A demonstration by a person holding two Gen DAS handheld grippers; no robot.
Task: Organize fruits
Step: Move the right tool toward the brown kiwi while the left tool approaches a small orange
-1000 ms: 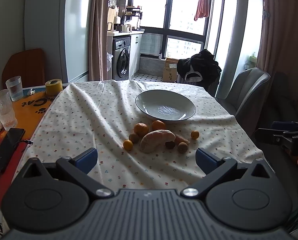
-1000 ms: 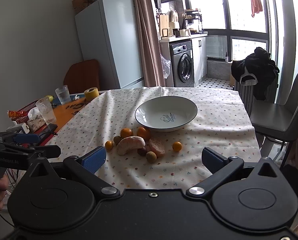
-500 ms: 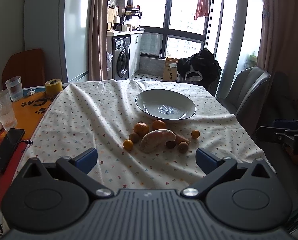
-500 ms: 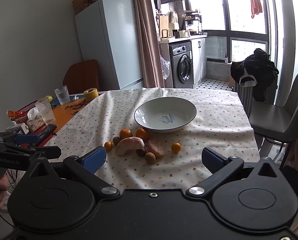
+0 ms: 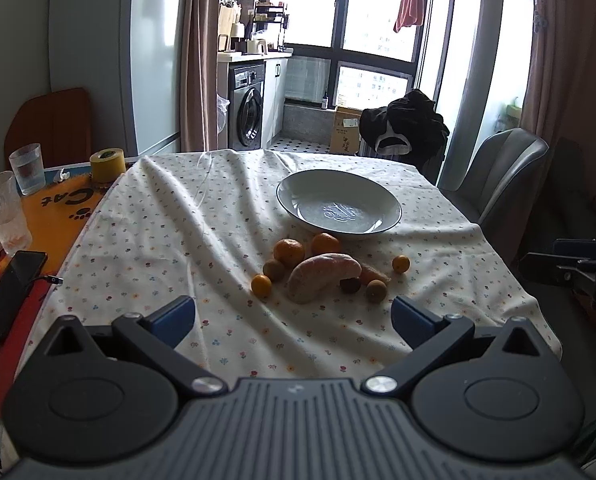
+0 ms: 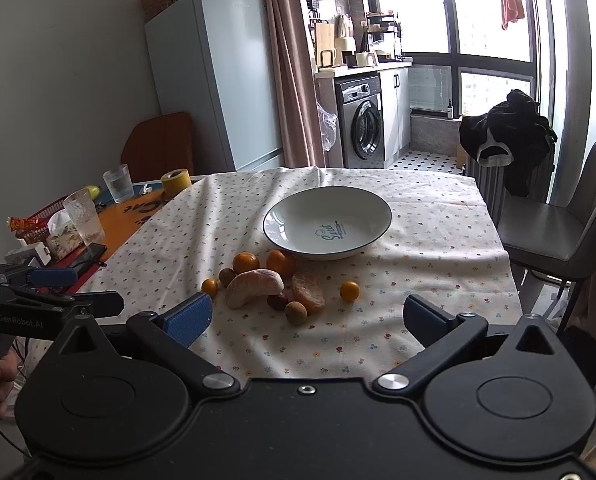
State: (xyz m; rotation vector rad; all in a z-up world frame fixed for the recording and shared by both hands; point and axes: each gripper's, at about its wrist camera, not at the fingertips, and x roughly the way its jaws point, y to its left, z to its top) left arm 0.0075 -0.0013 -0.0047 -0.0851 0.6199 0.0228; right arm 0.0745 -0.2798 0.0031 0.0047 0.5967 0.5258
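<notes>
On tabletop (image 5: 178, 216): fruit cluster (image 5: 322, 268) near side of empty plate (image 5: 338, 204); left tongs (image 5: 294, 320) and right tongs (image 6: 306, 320) both spread wide, holding nothing, short of fruit

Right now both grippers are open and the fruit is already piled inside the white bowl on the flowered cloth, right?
Not quite. The white bowl is empty; the fruit lies on the flowered cloth just in front of it, as the right wrist view shows. The left gripper and right gripper are indeed both open.
</notes>
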